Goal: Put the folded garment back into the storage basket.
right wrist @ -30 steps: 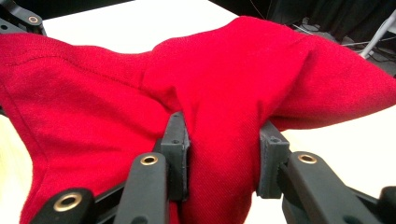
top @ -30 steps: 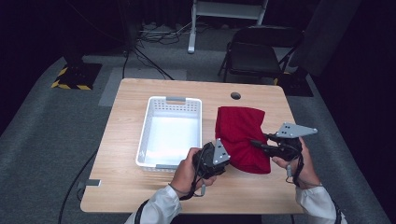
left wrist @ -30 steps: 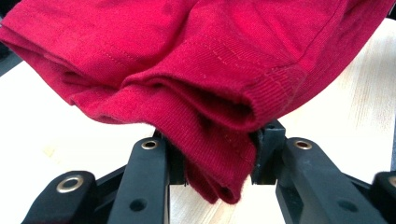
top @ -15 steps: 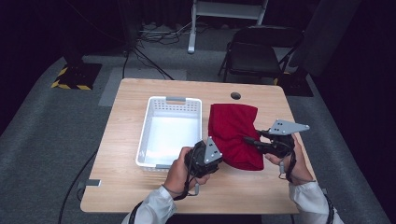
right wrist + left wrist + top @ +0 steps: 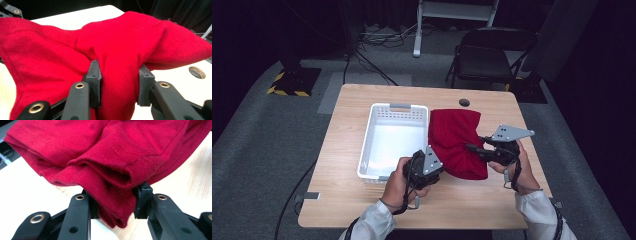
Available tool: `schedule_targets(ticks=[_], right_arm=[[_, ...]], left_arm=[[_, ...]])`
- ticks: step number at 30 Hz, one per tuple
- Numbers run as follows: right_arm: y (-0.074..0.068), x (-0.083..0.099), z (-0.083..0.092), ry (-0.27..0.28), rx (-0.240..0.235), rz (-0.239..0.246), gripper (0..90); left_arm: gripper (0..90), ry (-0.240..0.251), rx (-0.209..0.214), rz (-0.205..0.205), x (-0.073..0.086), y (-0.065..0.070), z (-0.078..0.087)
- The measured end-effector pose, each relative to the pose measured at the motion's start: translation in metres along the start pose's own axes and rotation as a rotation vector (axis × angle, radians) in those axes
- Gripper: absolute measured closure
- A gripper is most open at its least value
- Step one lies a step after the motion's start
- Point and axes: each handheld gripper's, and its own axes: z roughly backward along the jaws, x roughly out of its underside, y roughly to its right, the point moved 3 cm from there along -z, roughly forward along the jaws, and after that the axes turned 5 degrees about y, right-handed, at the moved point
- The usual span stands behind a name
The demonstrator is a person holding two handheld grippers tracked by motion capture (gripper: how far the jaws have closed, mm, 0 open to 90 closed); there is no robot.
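Folded red knit cloth (image 5: 456, 140) lying on the light wooden worktop (image 5: 347, 190), just right of the white slotted plastic basket (image 5: 393, 141). Pinched at its near ribbed hem by the left tongs (image 5: 115, 206), clamped on bunched fabric. Gripped along its right edge by the right tongs (image 5: 119, 83), likewise closed on a thick fold.

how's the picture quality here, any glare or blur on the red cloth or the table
High view: evenly lit table, dark surroundings, red cloth sharp. Left gripper view: cloth weave crisp, the pale surface left of it washed out by glare. Right gripper view: cloth slightly soft, table behind overexposed.
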Motion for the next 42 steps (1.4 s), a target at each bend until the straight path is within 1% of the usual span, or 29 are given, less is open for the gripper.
schedule_targets(ticks=[5,9,14,20,22,35,42], right_arm=[[-0.002,-0.004,-0.005,-0.002,-0.006,0.011,63.6],[-0.004,-0.006,-0.01,-0.005,-0.012,0.01,63.6],[-0.007,-0.008,-0.016,-0.007,-0.019,0.018,63.6],[-0.011,-0.011,-0.026,-0.014,-0.029,0.031,63.6],[-0.013,-0.011,-0.029,-0.016,-0.033,0.032,63.6],[-0.025,-0.022,-0.049,-0.017,-0.06,0.048,63.6],[-0.033,-0.027,-0.063,-0.025,-0.072,0.059,63.5]], left_arm=[[65.2,0.001,-0.006,0.011,0.003,-0.004,0.003],[65.2,0.002,-0.011,0.018,0.006,-0.006,0.006],[65.2,-0.004,-0.025,0.016,0.01,-0.009,0.009],[65.1,-0.008,-0.038,0.024,0.016,-0.013,0.014],[65.1,-0.006,-0.05,0.026,0.018,-0.014,0.016],[65.0,-0.007,-0.083,0.038,0.028,-0.024,0.032],[65.0,-0.028,-0.103,0.043,0.036,-0.032,0.04]])
